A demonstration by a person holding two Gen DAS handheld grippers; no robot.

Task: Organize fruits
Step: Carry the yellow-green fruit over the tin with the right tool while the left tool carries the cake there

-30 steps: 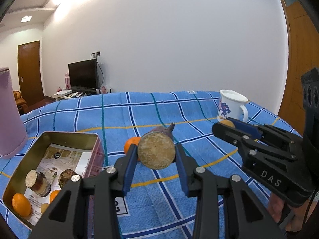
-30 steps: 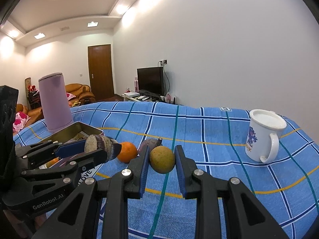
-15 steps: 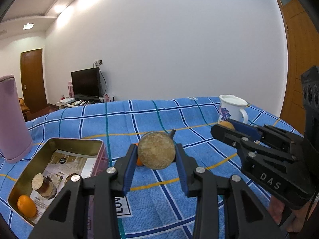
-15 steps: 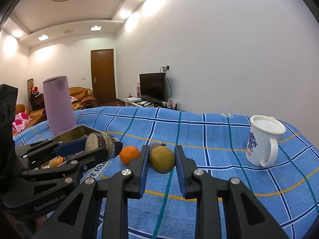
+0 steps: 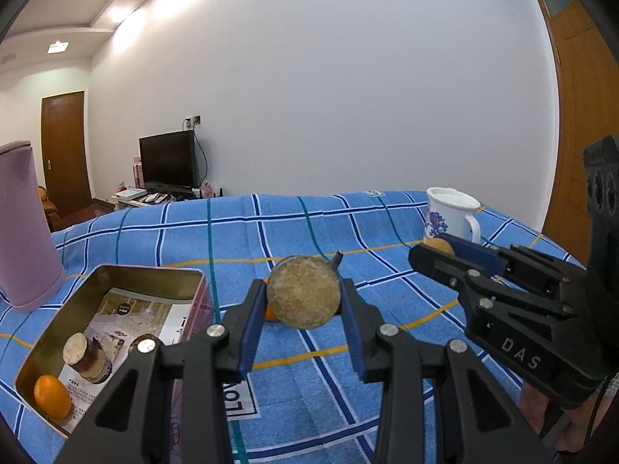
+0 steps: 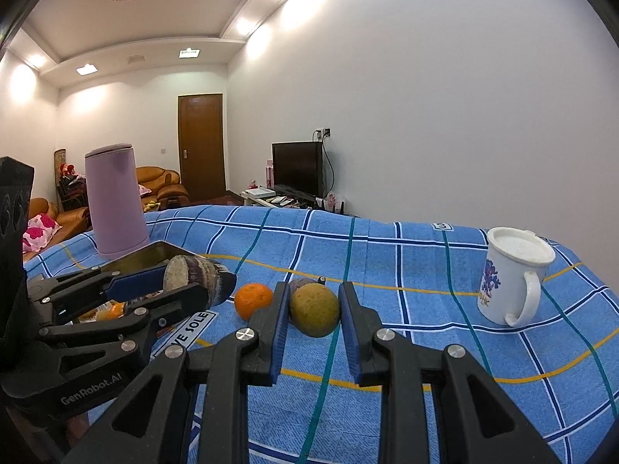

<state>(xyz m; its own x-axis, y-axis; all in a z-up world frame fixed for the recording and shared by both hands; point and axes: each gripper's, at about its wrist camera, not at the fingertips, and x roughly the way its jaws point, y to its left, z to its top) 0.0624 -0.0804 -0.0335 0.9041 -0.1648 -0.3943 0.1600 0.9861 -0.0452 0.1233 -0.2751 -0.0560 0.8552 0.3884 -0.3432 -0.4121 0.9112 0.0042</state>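
Your left gripper [image 5: 303, 301] holds a short brown log-like piece with a pale round cut face [image 5: 303, 297]; its blue-padded jaws are pinching this piece from both sides, above the blue checked cloth [image 5: 271, 232] that covers the tabletop. In the right wrist view you see the same piece [image 6: 193, 276] from the side, with a dark purple-brown skin.

Your right gripper [image 6: 314, 309] holds a round yellow-green fruit [image 6: 315, 310]; the jaws are pressed on it from left and right, and the fruit is lifted over the cloth.

An open rectangular metal tin with a pink outer wall [image 5: 195, 290] stands on the cloth, to the left of your left gripper. A printed paper lies on its bottom. Inside the tin there is a small orange fruit [image 5: 52, 397] in the near corner and, beside it, a second short log-like piece [image 5: 87, 357] with a pale cut end. One more item is near it, but the gripper arm hides most of it.

Another small orange fruit [image 6: 253, 301] lies on the cloth between the two grippers, just beside a dark purple item [image 6: 303, 282] that is mostly hidden behind the right jaws.

A tall lilac cylinder container [image 6: 116, 199] stands behind the tin. A white mug with a blue flower pattern [image 6: 510, 276] stands upright, well apart on the right side.
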